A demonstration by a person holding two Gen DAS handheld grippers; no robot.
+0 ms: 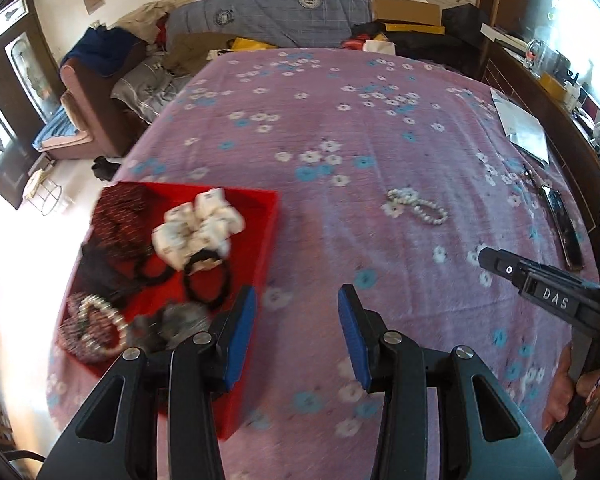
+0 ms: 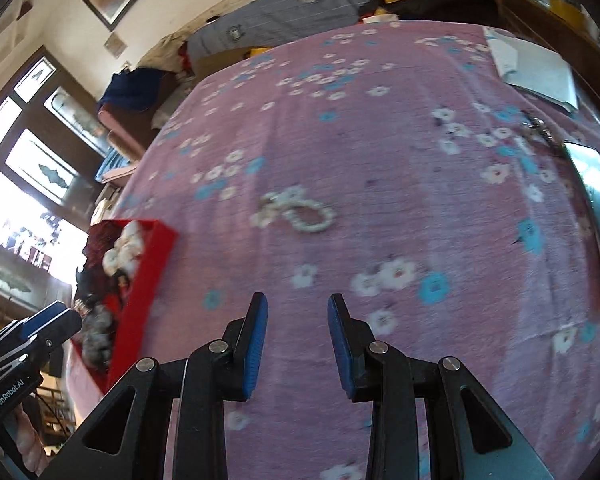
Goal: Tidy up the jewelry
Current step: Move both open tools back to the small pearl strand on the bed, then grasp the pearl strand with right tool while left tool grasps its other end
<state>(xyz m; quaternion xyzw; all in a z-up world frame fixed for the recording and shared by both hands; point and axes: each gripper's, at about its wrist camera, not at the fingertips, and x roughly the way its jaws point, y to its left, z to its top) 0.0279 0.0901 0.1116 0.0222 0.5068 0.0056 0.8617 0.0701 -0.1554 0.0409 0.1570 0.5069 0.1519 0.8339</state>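
Observation:
A red tray (image 1: 270, 216) sits at the left of the pink flowered bedspread (image 1: 340, 120). It holds a white scrunchie (image 1: 198, 226), black hair ties (image 1: 206, 280), a pearl bracelet (image 1: 104, 320) and dark scrunchies. A white pearl bracelet (image 1: 418, 208) lies loose on the spread to the right; it also shows in the right wrist view (image 2: 300, 212). My left gripper (image 1: 298, 312) is open and empty, just right of the tray's near corner. My right gripper (image 2: 298, 316) is open and empty, short of the loose bracelet. The tray shows at the left of the right wrist view (image 2: 152, 272).
A phone (image 1: 564, 224) and keys (image 1: 530, 176) lie at the spread's right edge, with a white paper sheet (image 1: 520, 124) beyond. The right gripper body (image 1: 540, 292) shows at the right. A dark wooden headboard (image 1: 548, 120) runs along the right; clutter and boxes lie at the far end.

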